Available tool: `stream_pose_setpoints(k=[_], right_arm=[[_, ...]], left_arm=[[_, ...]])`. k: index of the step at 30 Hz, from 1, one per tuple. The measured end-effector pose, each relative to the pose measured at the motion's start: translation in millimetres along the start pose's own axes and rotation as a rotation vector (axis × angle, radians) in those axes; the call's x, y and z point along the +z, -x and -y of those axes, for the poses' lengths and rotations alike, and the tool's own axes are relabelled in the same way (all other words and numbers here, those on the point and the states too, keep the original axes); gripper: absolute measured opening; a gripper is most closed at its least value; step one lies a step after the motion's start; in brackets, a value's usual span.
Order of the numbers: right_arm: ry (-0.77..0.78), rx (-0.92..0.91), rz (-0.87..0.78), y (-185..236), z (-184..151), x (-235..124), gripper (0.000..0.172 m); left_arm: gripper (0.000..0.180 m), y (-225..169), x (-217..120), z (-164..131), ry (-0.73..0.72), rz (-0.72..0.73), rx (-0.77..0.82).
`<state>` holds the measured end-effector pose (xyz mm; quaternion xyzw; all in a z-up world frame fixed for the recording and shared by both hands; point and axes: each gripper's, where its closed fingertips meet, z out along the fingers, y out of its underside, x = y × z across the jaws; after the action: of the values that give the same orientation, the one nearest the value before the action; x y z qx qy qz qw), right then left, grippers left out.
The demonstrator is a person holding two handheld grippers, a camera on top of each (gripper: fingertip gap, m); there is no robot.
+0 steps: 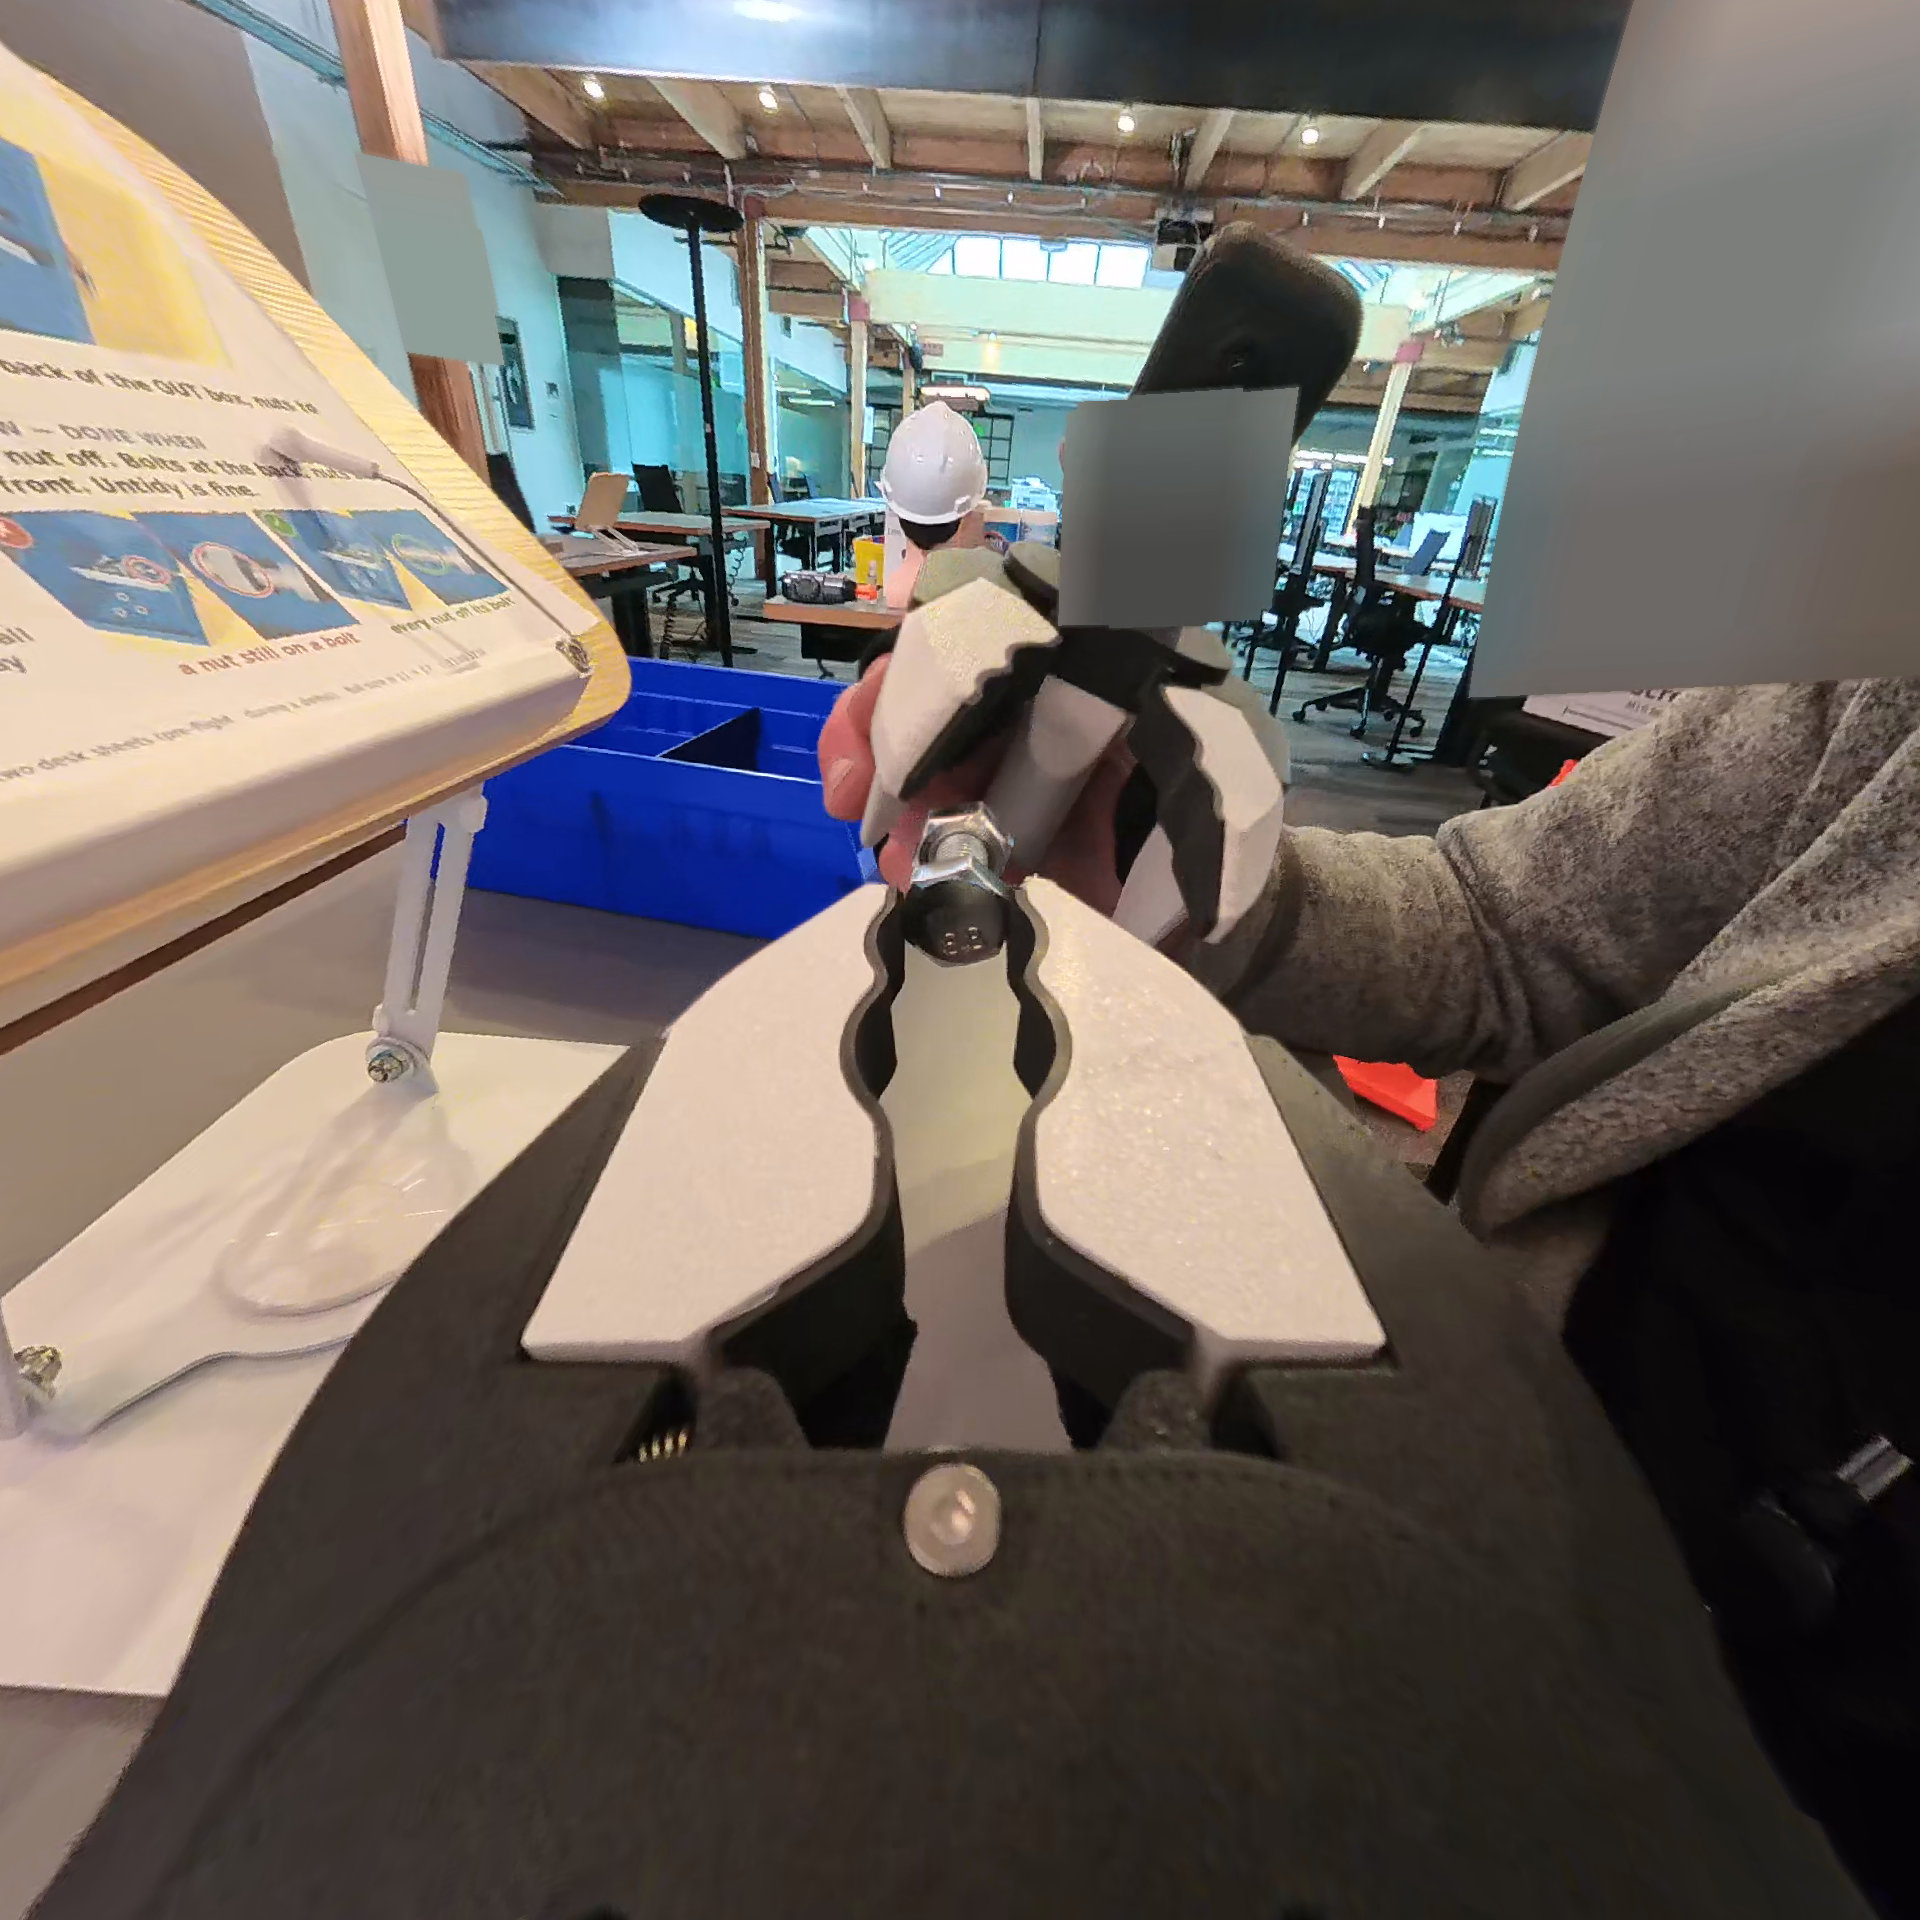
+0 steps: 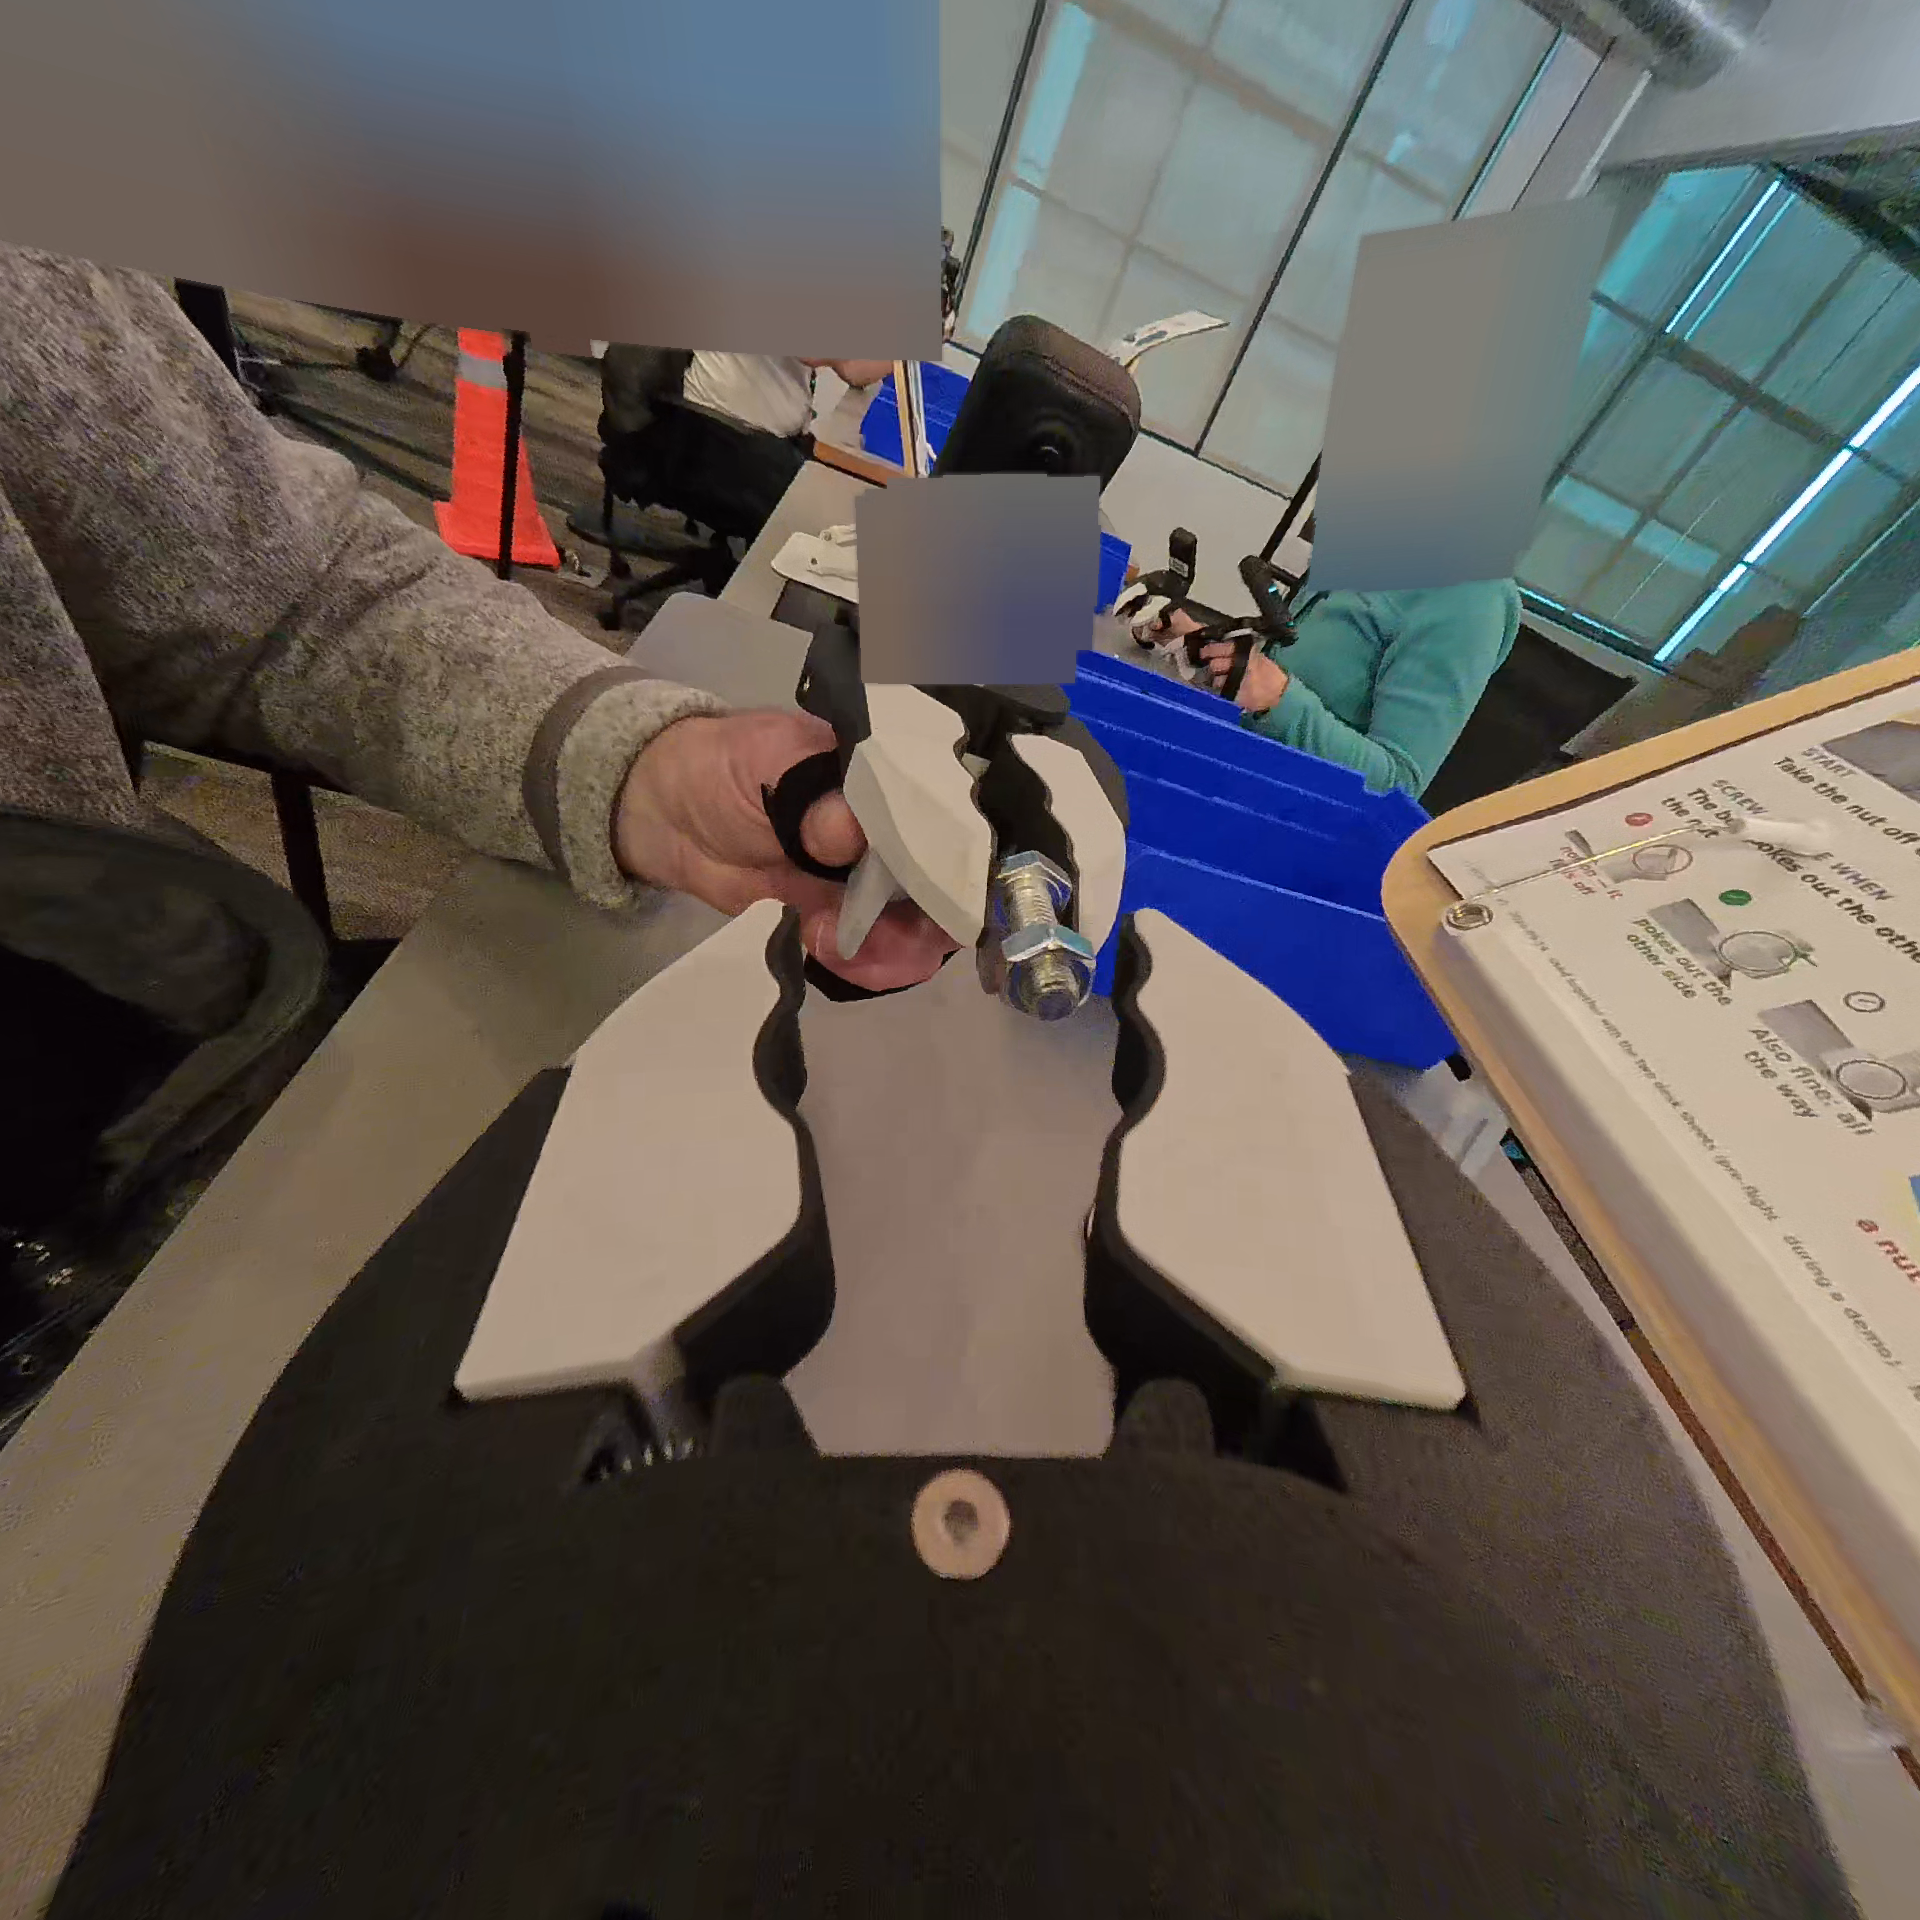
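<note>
My left gripper is shut on the dark head of a silver bolt, pinched at the fingertips. The threaded shank points away from it and carries two silver nuts. My right gripper is open, its fingers wide apart and holding nothing. It faces the left gripper, and the bolt's threaded end sits between its fingertips, close to the right finger, with a gap on both sides. The outer nut is near the thread's end. In the left wrist view the right gripper shows open just behind the nuts.
A blue divided bin stands on the grey table beyond the grippers; it also shows in the right wrist view. A tilted instruction board on a white stand is at the left, another at the right. A person in teal sits at the back.
</note>
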<state>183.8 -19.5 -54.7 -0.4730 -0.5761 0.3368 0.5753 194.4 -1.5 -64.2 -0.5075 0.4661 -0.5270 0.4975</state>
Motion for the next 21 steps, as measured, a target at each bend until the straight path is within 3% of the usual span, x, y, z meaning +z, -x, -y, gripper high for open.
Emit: stream_pose_setpoints(k=[1,2,4,5,7,9,14,15,16,17,19,21], right_arm=[[0.001,-0.004,0.01,2,0,1,0.057],[0.002,-0.017,0.04,7,0,0,0.053],[0.035,-0.032,0.225,36,-3,-4,0.0],[0.067,-0.007,0.252,39,-7,-5,0.0],[-0.01,-0.001,0.141,20,5,-9,0.015],[-0.095,0.04,0.039,0,15,-15,0.05],[-0.013,0.065,0.083,5,-3,-4,0.059],[-0.01,0.059,0.126,13,-2,-3,0.059],[-0.01,0.055,0.245,30,-1,-7,0.019],[-0.011,0.068,0.315,40,1,-10,0.002],[-0.029,0.073,0.235,28,3,-9,0.015],[-0.067,0.086,0.096,4,6,-10,0.056]], left_arm=[[0.018,1,0,-1,0.006,0.013,0.004],[0.018,3,0,1,-0.003,0.033,0.003],[0.018,6,-3,2,-0.012,0.037,-0.019],[0.018,6,-4,2,-0.019,0.03,-0.026],[0.018,7,-4,1,-0.014,0.034,-0.019],[0.018,5,-1,-1,-0.002,0.026,-0.013],[0.018,3,0,-1,0.005,0.024,-0.003],[0.018,5,-1,-1,0.003,0.038,-0.001],[0.018,7,-2,0,-0.007,0.049,-0.008],[0.018,7,-4,2,-0.018,0.033,-0.024],[0.018,7,-4,1,-0.015,0.036,-0.011],[0.018,4,-2,0,-0.009,0.024,-0.011]])
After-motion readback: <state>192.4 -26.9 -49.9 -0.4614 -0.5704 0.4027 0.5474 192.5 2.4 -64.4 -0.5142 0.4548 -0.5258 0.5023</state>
